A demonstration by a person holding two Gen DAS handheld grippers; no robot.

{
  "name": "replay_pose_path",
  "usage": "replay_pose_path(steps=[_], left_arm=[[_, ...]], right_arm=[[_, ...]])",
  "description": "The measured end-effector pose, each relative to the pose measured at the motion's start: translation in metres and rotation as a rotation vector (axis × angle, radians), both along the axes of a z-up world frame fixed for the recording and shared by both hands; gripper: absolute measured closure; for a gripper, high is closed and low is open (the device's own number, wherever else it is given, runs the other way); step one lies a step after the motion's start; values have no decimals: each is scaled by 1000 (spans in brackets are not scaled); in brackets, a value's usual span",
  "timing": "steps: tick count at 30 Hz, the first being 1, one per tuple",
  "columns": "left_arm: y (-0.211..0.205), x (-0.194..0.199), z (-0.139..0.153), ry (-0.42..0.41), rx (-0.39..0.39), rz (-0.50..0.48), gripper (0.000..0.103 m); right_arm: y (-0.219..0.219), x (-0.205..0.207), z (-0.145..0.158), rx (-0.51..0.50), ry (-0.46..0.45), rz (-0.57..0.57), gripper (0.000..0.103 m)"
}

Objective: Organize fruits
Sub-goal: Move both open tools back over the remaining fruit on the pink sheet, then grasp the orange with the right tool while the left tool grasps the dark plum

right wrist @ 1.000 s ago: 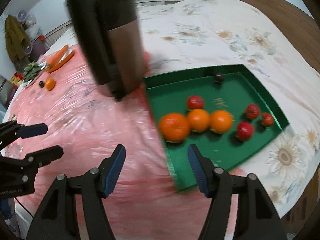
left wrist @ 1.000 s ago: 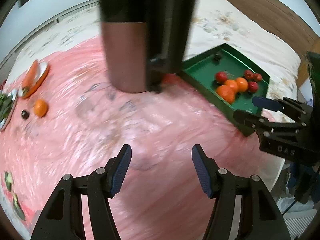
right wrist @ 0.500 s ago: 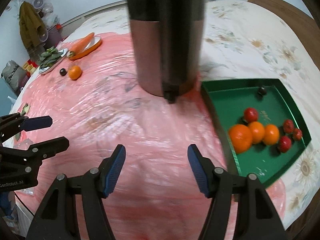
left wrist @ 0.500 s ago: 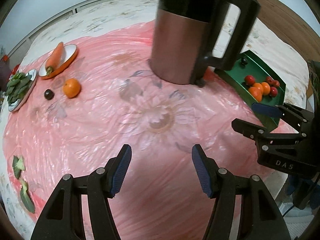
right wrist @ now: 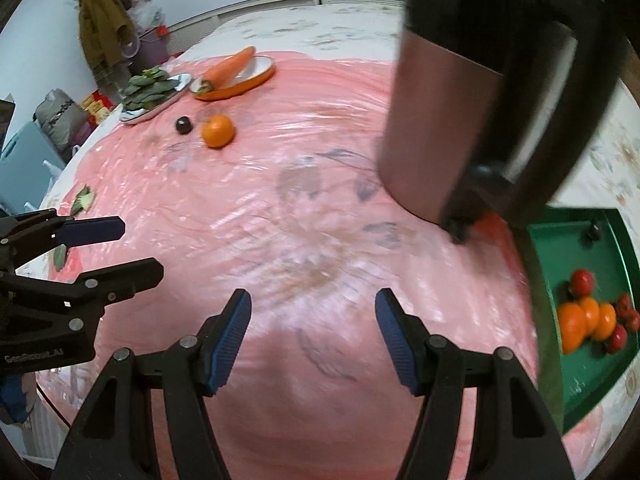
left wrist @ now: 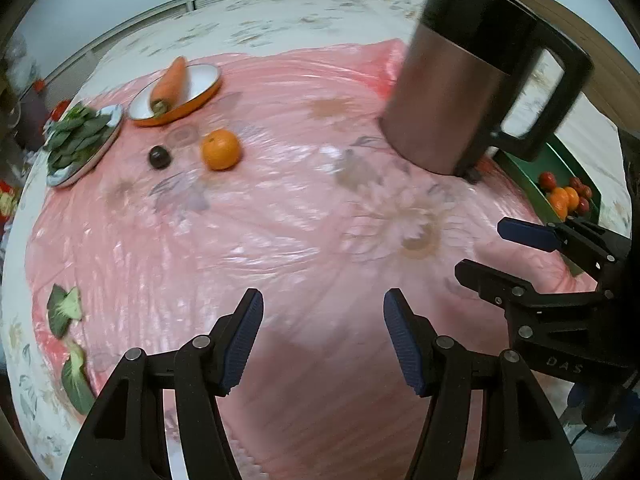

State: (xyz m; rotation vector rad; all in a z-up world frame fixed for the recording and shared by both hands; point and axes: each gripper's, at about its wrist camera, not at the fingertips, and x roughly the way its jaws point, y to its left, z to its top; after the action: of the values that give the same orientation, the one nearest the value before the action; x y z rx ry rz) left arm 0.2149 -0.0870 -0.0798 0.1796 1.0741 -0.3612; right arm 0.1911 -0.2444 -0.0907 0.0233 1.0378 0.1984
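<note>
An orange (left wrist: 221, 149) and a small dark fruit (left wrist: 159, 157) lie loose on the pink tablecloth at the far left; the right wrist view shows the orange (right wrist: 217, 131) and the dark fruit (right wrist: 184, 124) too. A green tray (right wrist: 584, 364) at the right holds several oranges (right wrist: 585, 320) and red fruits; it shows in the left wrist view (left wrist: 538, 196) too. My left gripper (left wrist: 323, 342) is open and empty above the cloth. My right gripper (right wrist: 313, 336) is open and empty, and also appears in the left wrist view (left wrist: 480, 252).
A tall copper and black kettle (left wrist: 464, 92) stands between the loose fruit and the tray. An orange dish with a carrot (left wrist: 170, 86) and a plate of greens (left wrist: 82, 138) sit at the far left. Leaf scraps (left wrist: 64, 310) lie near the left edge.
Both grippers have swung left, away from the green tray. The loose orange and dark fruit now sit nearer the middle of view, and the kettle and tray have shifted right.
</note>
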Motion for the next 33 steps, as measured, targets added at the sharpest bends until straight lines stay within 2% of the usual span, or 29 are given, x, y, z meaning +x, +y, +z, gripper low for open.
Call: replay_pose_path(steps=[10,16,21,26,33], left_arm=[[47,20,-3,-15,24,71,46],[83,46,-3,-10,7,139,46],[112,80,-1,-27,-10,189,46],[125,120,-3,-46,-36,196,47],[134,177,-24,-28,-87,202,49]], right_arm=[[52,32,1,32,-26,86,0],[78,56,1,66,-50,124,0],[99,86,-1,77,-77,164,0],[107,117,-4,102,-93,161,0],[125,160,-17,88,-95,205,0]])
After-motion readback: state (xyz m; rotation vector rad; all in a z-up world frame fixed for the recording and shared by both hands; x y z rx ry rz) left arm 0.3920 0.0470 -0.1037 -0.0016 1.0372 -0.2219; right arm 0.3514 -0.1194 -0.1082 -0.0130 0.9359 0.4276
